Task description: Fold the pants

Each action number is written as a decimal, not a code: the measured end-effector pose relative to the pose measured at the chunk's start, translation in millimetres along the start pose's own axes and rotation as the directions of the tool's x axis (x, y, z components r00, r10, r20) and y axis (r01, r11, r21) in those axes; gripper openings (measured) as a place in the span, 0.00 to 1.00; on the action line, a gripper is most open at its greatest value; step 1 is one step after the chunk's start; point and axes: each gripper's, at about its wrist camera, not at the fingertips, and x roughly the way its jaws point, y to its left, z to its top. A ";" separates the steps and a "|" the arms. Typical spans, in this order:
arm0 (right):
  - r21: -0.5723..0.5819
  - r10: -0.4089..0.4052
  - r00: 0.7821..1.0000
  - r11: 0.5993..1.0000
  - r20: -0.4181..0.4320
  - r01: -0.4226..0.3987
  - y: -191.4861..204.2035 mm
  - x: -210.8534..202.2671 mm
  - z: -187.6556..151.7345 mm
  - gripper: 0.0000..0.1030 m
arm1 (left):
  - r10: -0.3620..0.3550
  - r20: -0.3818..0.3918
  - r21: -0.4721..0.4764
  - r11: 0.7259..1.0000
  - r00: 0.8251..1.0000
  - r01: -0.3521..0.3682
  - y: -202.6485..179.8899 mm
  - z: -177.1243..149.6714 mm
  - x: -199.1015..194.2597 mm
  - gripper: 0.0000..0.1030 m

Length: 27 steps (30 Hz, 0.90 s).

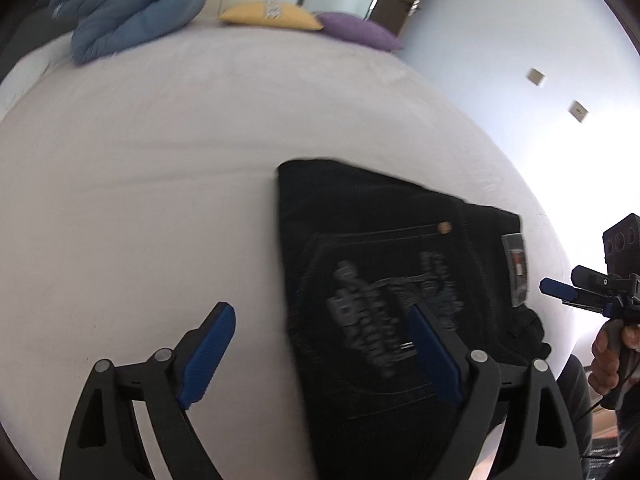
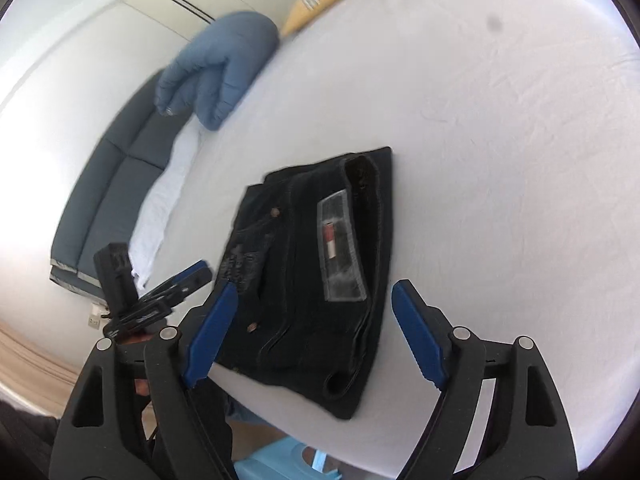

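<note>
Black folded pants (image 1: 400, 256) lie on the white bed (image 1: 160, 184), near its edge, with a printed back pocket and a label showing. My left gripper (image 1: 322, 332) hovers open over the pants' left edge; one blue pad is over the sheet and the other over the pocket print, with nothing gripped. In the right wrist view the pants (image 2: 304, 248) lie flat, label up. My right gripper (image 2: 314, 300) stands open above their near end, its pads apart and off the cloth. The left gripper (image 2: 188, 280) shows at the pants' left side, and the right gripper (image 1: 568, 292) shows at the far right, held by a hand.
A rolled blue duvet (image 1: 128, 12), a yellow cushion (image 1: 272, 16) and a purple cushion (image 1: 360, 32) lie at the bed's far end. A dark grey sofa (image 2: 116, 176) stands beside the bed. A light blue object (image 2: 280, 464) sits on the floor below the bed edge.
</note>
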 end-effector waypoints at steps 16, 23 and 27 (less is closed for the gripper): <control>0.056 -0.084 0.985 0.994 -0.149 0.093 -25.6 77.6 33.3 0.26 | -0.025 -0.203 0.083 0.996 0.979 0.043 -35.8 19.0 51.0 0.43; -0.162 -0.187 0.981 0.971 -0.058 0.175 29.1 52.0 37.0 0.14 | -0.061 -0.115 0.059 0.996 0.991 0.068 -57.3 42.0 13.0 0.19; -0.205 -0.154 0.988 0.967 -0.002 0.150 47.2 30.1 61.8 0.14 | -0.054 -0.029 0.095 0.994 0.998 0.056 -75.4 69.1 -9.7 0.19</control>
